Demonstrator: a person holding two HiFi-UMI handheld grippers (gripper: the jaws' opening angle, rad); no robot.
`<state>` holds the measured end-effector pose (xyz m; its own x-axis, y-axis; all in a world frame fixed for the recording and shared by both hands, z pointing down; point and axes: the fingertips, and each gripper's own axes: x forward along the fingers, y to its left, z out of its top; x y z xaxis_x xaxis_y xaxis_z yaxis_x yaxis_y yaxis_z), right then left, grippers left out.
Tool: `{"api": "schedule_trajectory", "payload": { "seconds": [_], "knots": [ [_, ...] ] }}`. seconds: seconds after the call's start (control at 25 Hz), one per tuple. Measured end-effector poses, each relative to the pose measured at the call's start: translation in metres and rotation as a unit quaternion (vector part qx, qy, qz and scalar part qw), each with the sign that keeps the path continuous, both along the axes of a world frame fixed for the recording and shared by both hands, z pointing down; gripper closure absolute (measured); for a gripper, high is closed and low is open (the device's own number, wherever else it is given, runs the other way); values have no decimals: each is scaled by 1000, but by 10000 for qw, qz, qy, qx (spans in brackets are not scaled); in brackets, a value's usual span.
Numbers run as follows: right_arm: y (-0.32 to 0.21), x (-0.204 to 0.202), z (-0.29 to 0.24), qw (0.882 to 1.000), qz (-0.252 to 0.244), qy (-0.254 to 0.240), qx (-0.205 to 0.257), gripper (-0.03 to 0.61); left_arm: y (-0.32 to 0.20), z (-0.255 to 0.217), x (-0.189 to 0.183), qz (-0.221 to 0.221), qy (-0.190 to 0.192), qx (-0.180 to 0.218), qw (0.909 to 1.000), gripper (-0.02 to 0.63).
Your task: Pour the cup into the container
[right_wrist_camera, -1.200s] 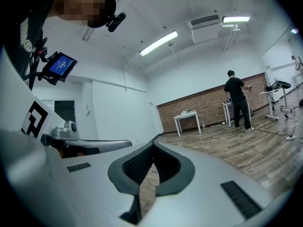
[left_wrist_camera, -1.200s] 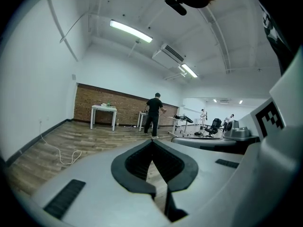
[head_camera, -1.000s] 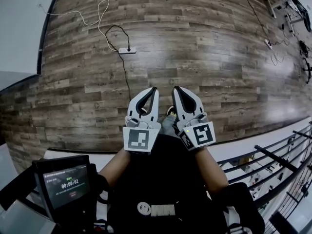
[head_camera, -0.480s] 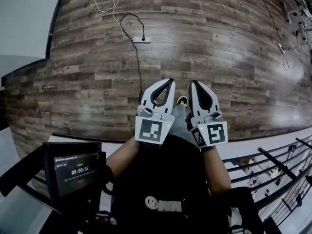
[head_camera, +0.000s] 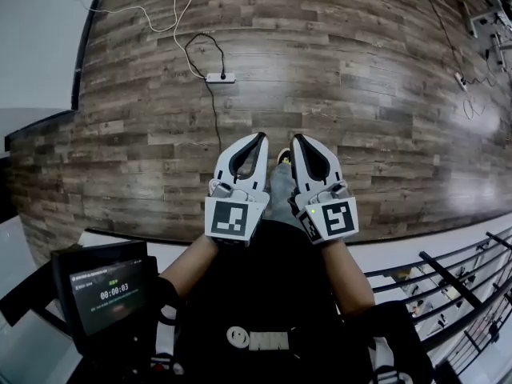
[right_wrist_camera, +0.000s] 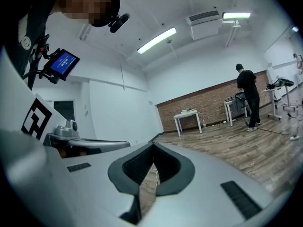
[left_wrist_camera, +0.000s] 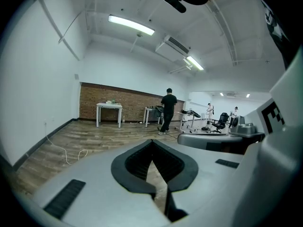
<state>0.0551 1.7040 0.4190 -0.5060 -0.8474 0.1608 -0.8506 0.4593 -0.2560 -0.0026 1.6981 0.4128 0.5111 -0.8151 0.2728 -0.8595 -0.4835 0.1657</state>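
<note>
Plainly, neither the cup nor the container shows in any view, so which way they lie from the jaws, and which hand is nearer, I cannot tell. The left gripper (head_camera: 258, 139) has its jaws pressed together on nothing. Just beside it, the right gripper (head_camera: 297, 139) is the same. Both point out over the wooden floor (head_camera: 384, 94). I judge the person must first reach a tabletop.

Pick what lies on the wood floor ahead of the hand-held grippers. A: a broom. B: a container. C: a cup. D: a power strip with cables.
D: the head view shows a power strip lying on the plank floor.
</note>
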Motion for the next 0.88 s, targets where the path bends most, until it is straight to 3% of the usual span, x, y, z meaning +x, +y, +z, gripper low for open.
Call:
{"api": "schedule_trajectory", "payload": {
  "seconds": [0.2, 0.52, 0.88],
  "knots": [
    [-41, 42, 0, 9997, -228, -94, 46, 575, -39, 9, 24, -420, -298, -251, 9984, 614],
    [-98, 112, 3, 9990, -5, -452, -20, 575, -89, 8, 55, -649, -537, -264, 9961, 614],
    [-149, 113, 4, 9980, 265, -570, -94, 575, -137, 15, 60, -489, -481, -376, 9969, 612]
  ]
}}
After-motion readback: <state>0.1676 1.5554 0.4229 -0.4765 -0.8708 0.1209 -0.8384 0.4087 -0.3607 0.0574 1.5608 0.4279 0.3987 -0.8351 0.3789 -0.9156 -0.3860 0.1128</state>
